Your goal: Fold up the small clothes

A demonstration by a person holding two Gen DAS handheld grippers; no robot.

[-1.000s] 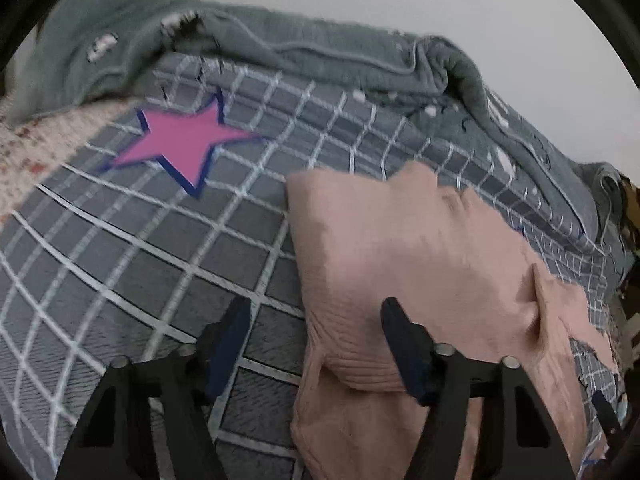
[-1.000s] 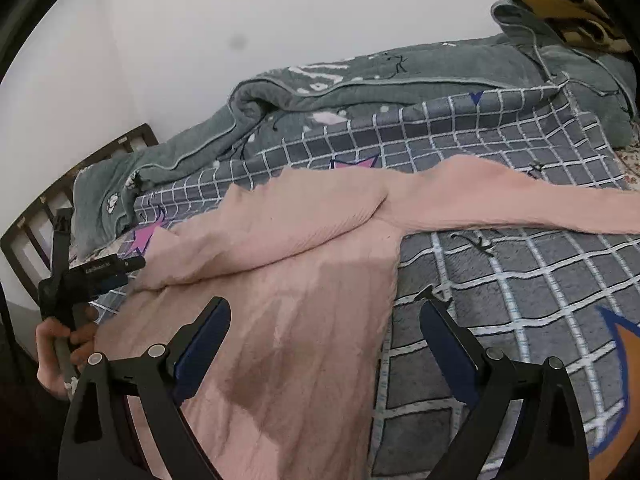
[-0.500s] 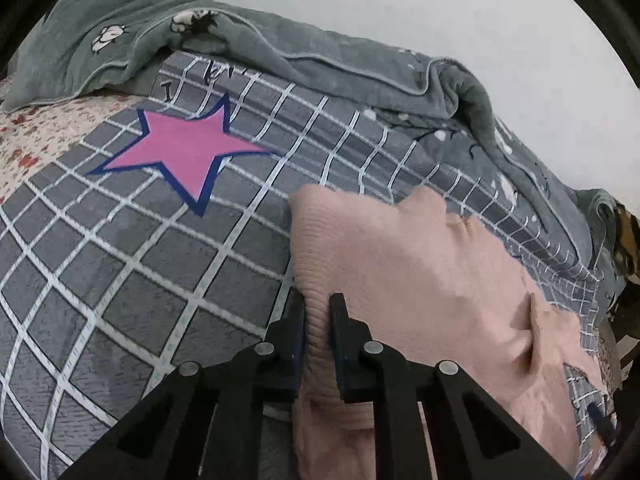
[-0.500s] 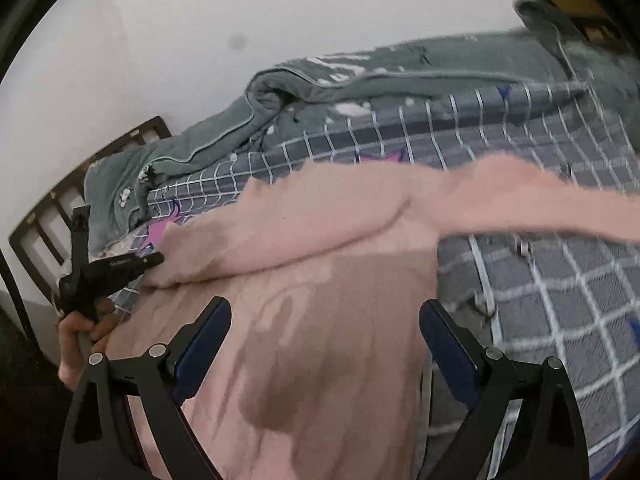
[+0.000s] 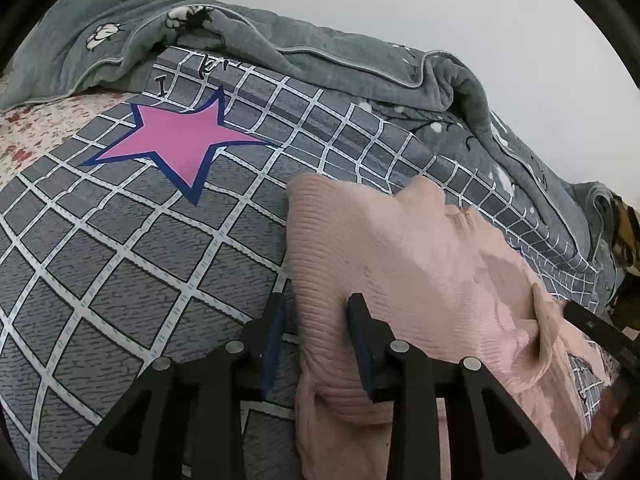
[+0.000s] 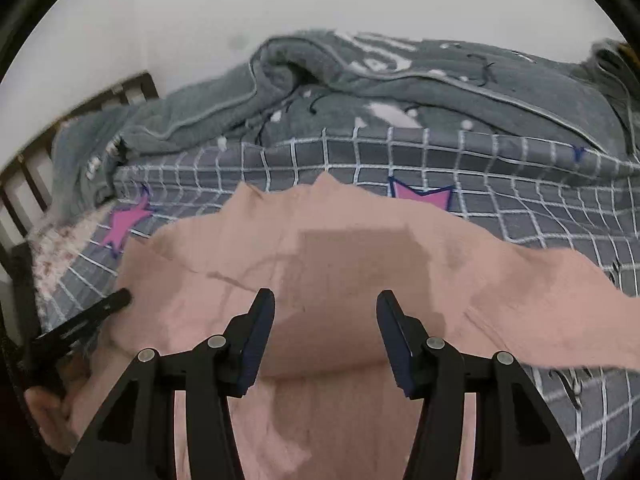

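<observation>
- Lying along the wall side of the bed, a grey blanket [image 5: 320,60] is bunching into thick rolls, its piped edge curling just behind the checked sheet [image 5: 120,260].
- A pink star [image 5: 180,144] with a navy outline is sitting on the sheet, well apart from the sweater [image 5: 400,260].
- The sweater is lying on the sheet, its folded ribbed edge nearest the left gripper [image 5: 316,316].
- The left gripper's fingers are standing apart, straddling that edge: one finger is over bare sheet, the other is resting against the knit.
- At the left view's right edge, the right hand [image 5: 600,436] is showing, part hidden by a black bar; a camouflage-patterned cloth [image 5: 628,232] is peeking in above it.
- The left view alone is showing fine ribs in the knit and a floral cloth [image 5: 24,132] at the far left.
- The right view is blurring, so the sweater [image 6: 340,264] is reading as a smooth pink sheet with a jagged far edge, one sleeve trailing off right.
- The right gripper [image 6: 326,316] is hovering with fingers wide apart above the sweater, clamping nothing.
- Only the right view is showing a dark slatted bed frame [image 6: 24,184] and the left hand [image 6: 52,404] beside the sweater's left edge.
</observation>
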